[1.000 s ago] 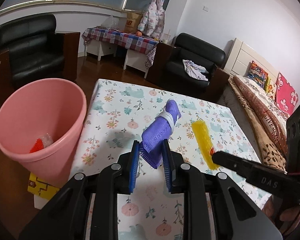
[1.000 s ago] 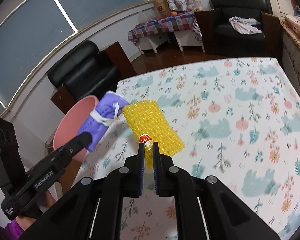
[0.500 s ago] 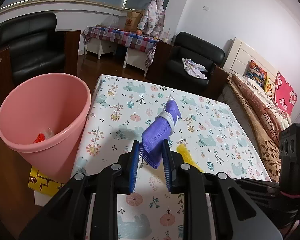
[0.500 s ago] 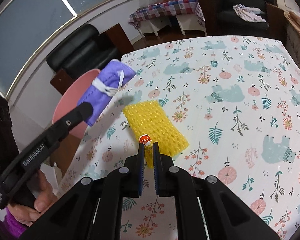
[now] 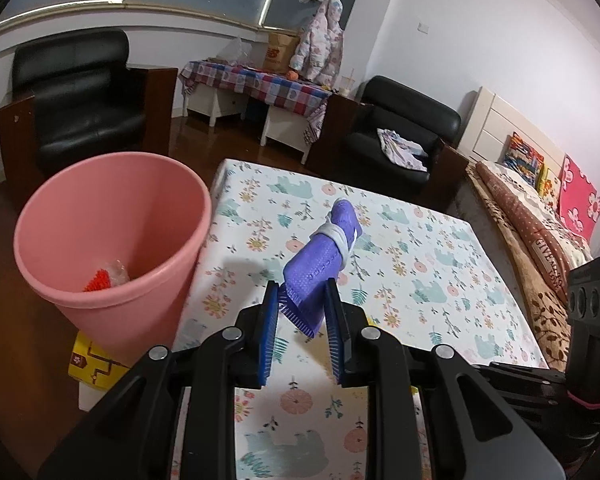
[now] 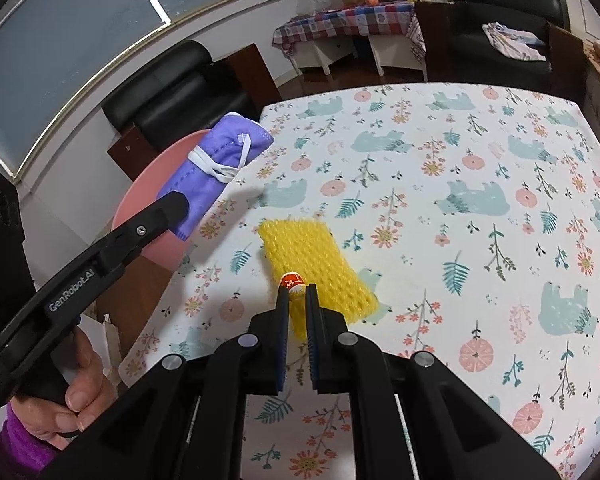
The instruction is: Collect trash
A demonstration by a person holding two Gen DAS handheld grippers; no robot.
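Left claw clamped a purple mask, pink bin at its nine o'clock; right claw pinched yellow foam netting above the tabletop.

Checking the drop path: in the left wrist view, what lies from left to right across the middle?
Pink bin → purple mask held in the left tongs → bed at the right edge.

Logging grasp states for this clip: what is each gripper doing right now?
Left gripper: closed on the purple mask, held above the table.
Right gripper: closed on the yellow foam net.
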